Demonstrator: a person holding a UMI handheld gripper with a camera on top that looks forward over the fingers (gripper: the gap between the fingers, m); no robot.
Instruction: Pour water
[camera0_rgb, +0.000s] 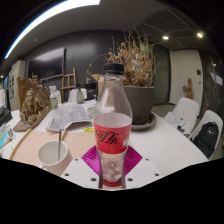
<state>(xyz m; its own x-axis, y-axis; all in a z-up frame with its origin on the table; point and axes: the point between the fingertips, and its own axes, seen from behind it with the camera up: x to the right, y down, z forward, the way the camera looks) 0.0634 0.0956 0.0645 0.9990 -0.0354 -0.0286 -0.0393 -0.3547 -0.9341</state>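
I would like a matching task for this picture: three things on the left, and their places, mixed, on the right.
Things:
1. bottle
2. white cup
3. dried plant

Places:
A. on the table, to the left of the bottle
B. in a dark pot behind the bottle
C. between the fingers of the gripper

Pairs: 1-C, 2-A, 3-B
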